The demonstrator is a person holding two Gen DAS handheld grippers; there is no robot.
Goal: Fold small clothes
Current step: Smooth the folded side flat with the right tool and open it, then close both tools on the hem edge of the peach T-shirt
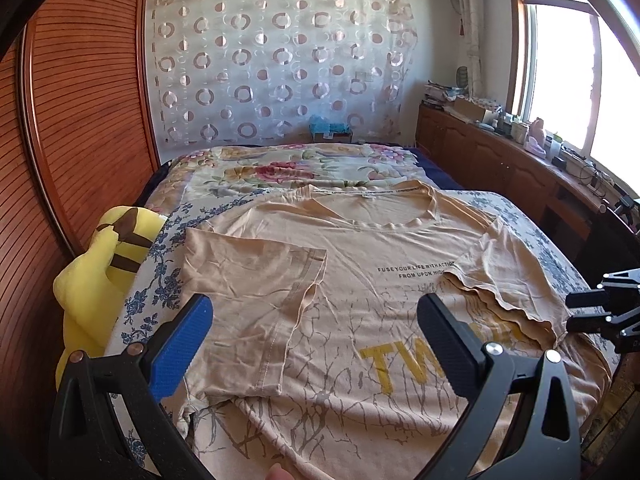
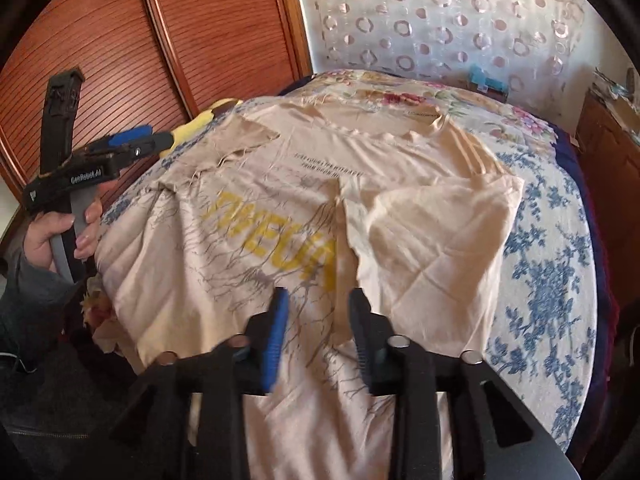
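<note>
I see the shirt (image 1: 360, 280) flat on the bed (image 1: 280, 168), both sleeves folded in; my left claw (image 1: 316, 344) stands wide open above it; my right claw (image 2: 320, 328), at 3 o'clock, is parted, gripping nothing.

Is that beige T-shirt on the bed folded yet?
Partly folded: the T-shirt lies spread front-up, both sleeves turned in over its chest.

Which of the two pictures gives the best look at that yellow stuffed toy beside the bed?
The left wrist view: the yellow stuffed toy shows nearly whole, with its brown stripes, lying against the wooden wardrobe. The right wrist view shows only a yellow sliver behind the left hand-held gripper.
</note>
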